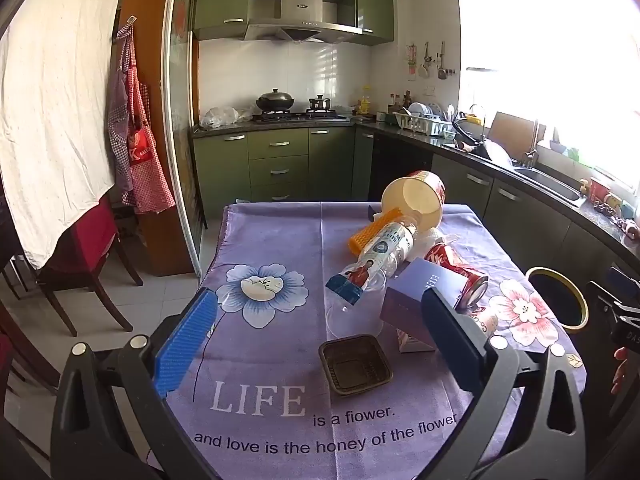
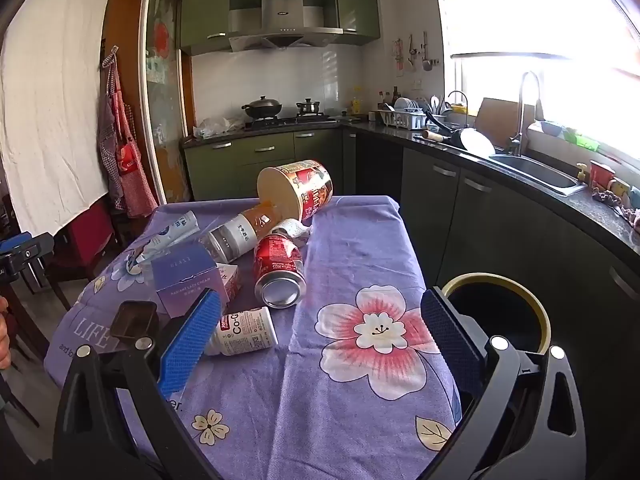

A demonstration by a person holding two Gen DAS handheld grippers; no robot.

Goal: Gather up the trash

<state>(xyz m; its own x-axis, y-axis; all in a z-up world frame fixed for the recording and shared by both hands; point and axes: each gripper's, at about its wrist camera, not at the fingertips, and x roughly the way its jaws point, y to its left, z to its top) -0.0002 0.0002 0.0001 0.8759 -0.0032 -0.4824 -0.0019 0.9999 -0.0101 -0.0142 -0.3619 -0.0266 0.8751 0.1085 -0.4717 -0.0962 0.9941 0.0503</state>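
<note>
Trash lies in a heap on a purple flowered tablecloth (image 1: 272, 240): a tipped paper tub (image 1: 416, 200), a plastic bottle (image 1: 376, 260), a red can (image 1: 460, 272), a purple box (image 1: 416, 296) and a small dark tray (image 1: 355, 364). The right wrist view shows the same tub (image 2: 296, 188), red can (image 2: 280, 268), purple box (image 2: 186, 276), a white pill bottle (image 2: 244, 332) and the tray (image 2: 134, 320). My left gripper (image 1: 316, 340) hovers open above the tray. Over the cloth beside the pill bottle, my right gripper (image 2: 320, 344) stands open and empty.
A black bin with a yellow rim (image 2: 496, 312) stands at the table's right edge, also seen as the bin (image 1: 558, 300). Dark counters with a sink (image 2: 536, 172) run along the right. Chairs (image 1: 80, 264) stand at the left. A person's hand (image 1: 620, 364) shows at the right edge.
</note>
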